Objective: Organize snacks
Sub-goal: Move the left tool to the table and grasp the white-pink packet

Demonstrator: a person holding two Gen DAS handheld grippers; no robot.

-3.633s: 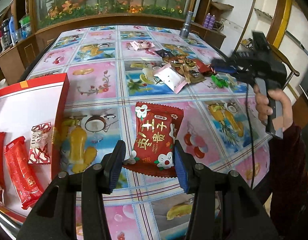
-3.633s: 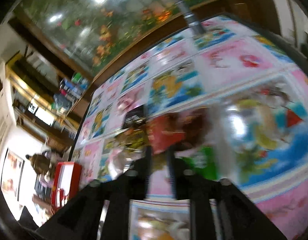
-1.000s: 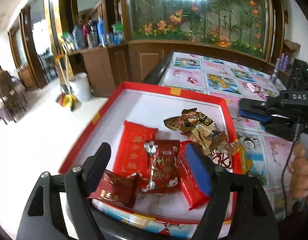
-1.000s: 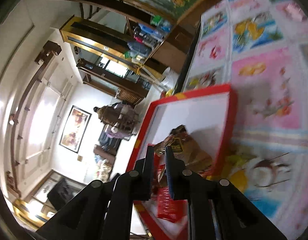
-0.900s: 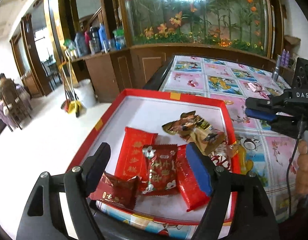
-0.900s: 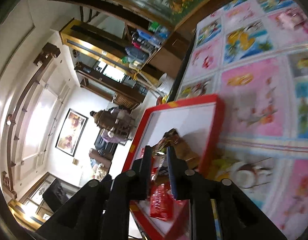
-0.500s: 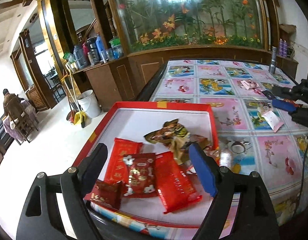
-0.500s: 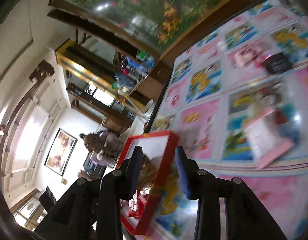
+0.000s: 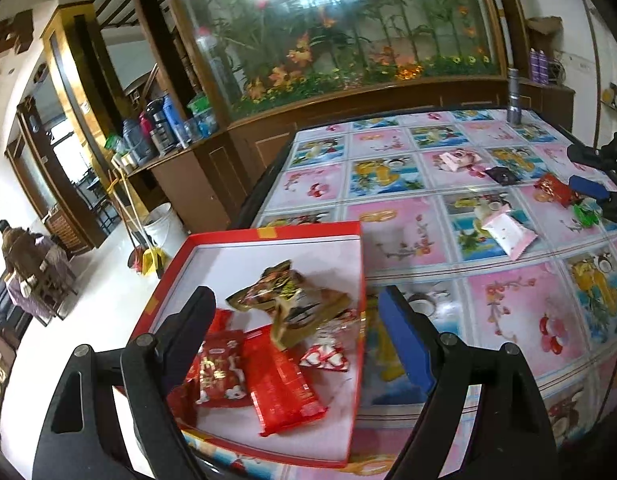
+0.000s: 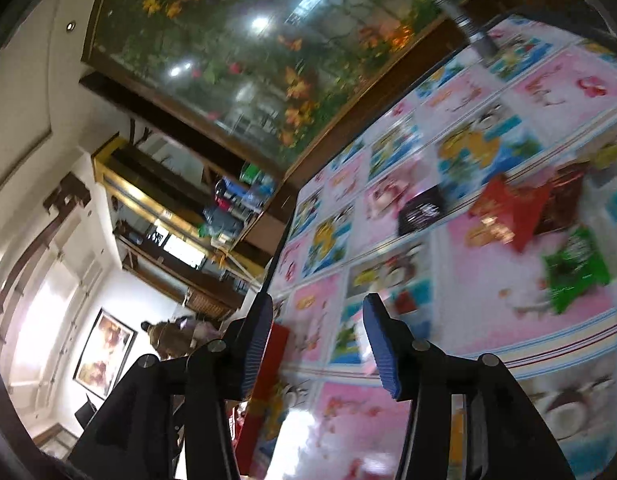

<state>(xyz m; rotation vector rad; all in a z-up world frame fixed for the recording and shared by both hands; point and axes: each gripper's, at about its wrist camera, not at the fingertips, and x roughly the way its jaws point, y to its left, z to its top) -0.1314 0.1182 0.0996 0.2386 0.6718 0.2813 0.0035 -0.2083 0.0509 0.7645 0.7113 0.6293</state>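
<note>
The left claw (image 9: 298, 332) is hovering with its jaws spread wide and nothing between the pads. Beneath and just ahead of it, a red box (image 9: 268, 233) with a white floor is sitting at the near corner of the tabletop (image 9: 508, 304), which is covered in a pink and blue picture-tile cloth. Inside the box, between the two jaws as the left wrist camera sees them, a crumpled gold and brown wrapper (image 9: 286, 300) is lying on top of the other snacks. Nearer the claw a long red packet (image 9: 282, 388) is lying flat, a dark red packet with white flowers (image 9: 220, 372) is beside it toward the left jaw, and a small red and white candy (image 9: 328, 354) is toward the right jaw.

Well ahead and to the right of the left claw, loose snacks are lying on the cloth: a pink and white sachet (image 9: 508, 234), a red packet (image 9: 554, 188), a small black packet (image 9: 502, 176) and a green packet (image 9: 584, 214).

The right claw (image 10: 318, 344) has just been opening; its jaws are standing apart with nothing between them. In its blurred view the red packet (image 10: 504, 216), the black packet (image 10: 422, 210) and the green packet (image 10: 576, 272) are ahead and to its right, and the box edge (image 10: 268, 376) is just behind its left jaw.
</note>
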